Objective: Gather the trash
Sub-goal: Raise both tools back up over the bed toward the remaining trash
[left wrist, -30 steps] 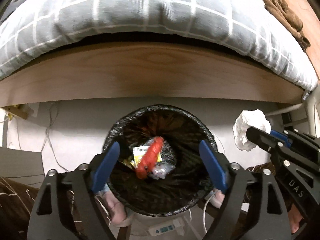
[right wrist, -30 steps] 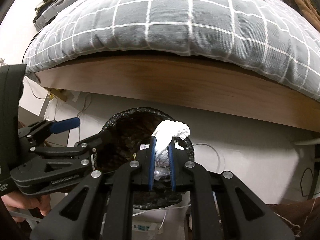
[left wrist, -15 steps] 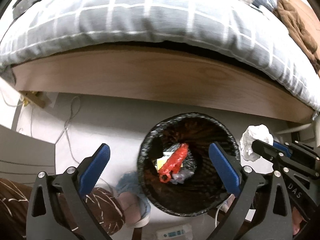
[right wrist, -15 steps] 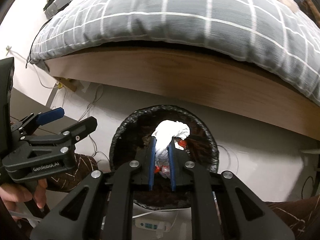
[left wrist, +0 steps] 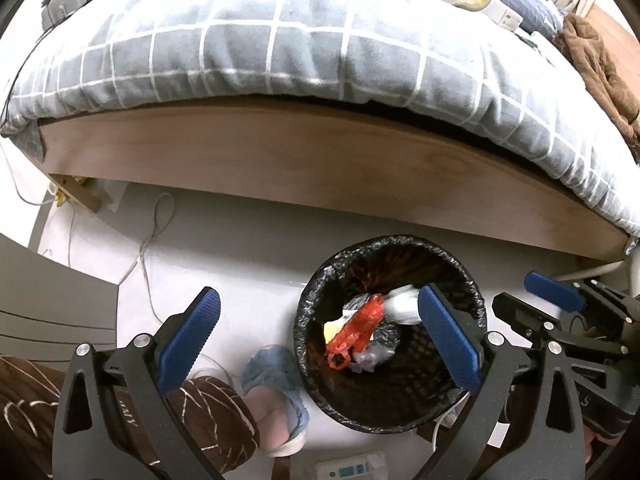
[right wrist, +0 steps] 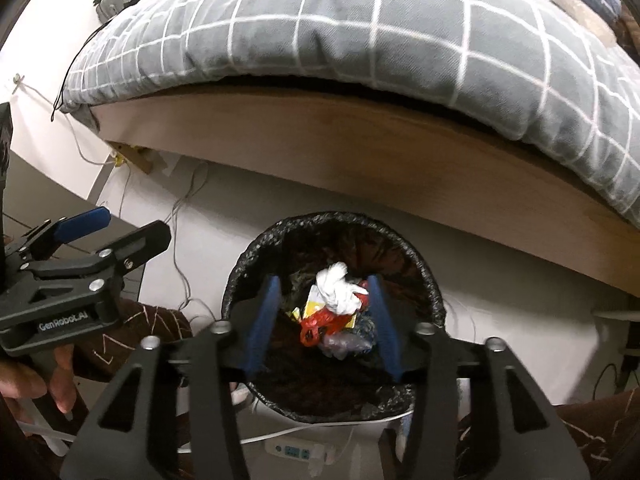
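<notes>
A black-lined trash bin (left wrist: 320,280) stands on the floor by the bed. It holds a red wrapper (left wrist: 356,330), a yellow packet and other scraps. A crumpled white tissue (right wrist: 338,292) is dropping onto them, blurred in the left wrist view as tissue (left wrist: 400,306). My right gripper (right wrist: 324,284) hangs over the bin (right wrist: 248,256) with its jaws opening. The tissue shows between the blue pads but touches neither. My left gripper (left wrist: 316,320) is wide open and empty, left of the bin's middle. Each gripper shows in the other's view: right gripper (left wrist: 524,300), left gripper (right wrist: 120,226).
A bed with a grey checked duvet (left wrist: 280,40) and a wooden frame (left wrist: 320,168) rises behind the bin. White cables (left wrist: 148,240) trail on the floor at the left. A foot in a blue slipper (left wrist: 276,392) stands beside the bin, and a white power strip (right wrist: 292,450) lies in front.
My right gripper opened and let go of the white tissue, which fell into the bin. My left gripper moved left off the bin and opened a little wider.
</notes>
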The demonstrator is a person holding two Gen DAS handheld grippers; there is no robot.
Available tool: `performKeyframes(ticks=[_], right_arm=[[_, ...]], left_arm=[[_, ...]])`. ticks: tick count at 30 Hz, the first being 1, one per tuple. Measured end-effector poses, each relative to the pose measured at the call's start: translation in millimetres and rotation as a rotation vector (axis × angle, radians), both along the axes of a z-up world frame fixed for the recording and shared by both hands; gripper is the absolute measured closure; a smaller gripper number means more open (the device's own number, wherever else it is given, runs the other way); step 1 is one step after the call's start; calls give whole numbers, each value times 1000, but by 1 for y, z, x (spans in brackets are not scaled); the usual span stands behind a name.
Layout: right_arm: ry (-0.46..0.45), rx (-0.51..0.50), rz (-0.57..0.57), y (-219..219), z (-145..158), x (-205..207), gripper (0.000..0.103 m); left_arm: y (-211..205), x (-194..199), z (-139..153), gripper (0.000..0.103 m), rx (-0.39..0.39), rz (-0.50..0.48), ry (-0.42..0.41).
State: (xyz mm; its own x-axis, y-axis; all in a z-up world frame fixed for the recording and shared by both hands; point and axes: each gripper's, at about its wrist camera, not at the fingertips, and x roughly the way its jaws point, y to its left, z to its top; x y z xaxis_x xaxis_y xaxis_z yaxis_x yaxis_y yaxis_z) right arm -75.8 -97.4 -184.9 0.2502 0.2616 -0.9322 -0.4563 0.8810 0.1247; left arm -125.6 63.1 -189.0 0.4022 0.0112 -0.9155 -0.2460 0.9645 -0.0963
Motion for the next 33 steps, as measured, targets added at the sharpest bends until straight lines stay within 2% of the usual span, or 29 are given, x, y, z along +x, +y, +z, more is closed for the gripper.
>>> performKeyframes(ticks=[7,11,16,28,33], right_arm=[[-99,-8,-46,-13,23,4,23],[-157,-2,-72,-20,39,4,13],[-211,9,-110,-27,54,9,8],[-369,-11,-127,-34,98,22,8],[-421,12,-153,-44,116,34,8]], left_arm=[[-2,-1,25,6,16,3,-62],[-4,-1,45,6,45,-3,-111],[-2,3,62,6,50,-2,-157],[-13,22,98,6,41,-27,-229],[-14,37,112,6,35,-20,-264]])
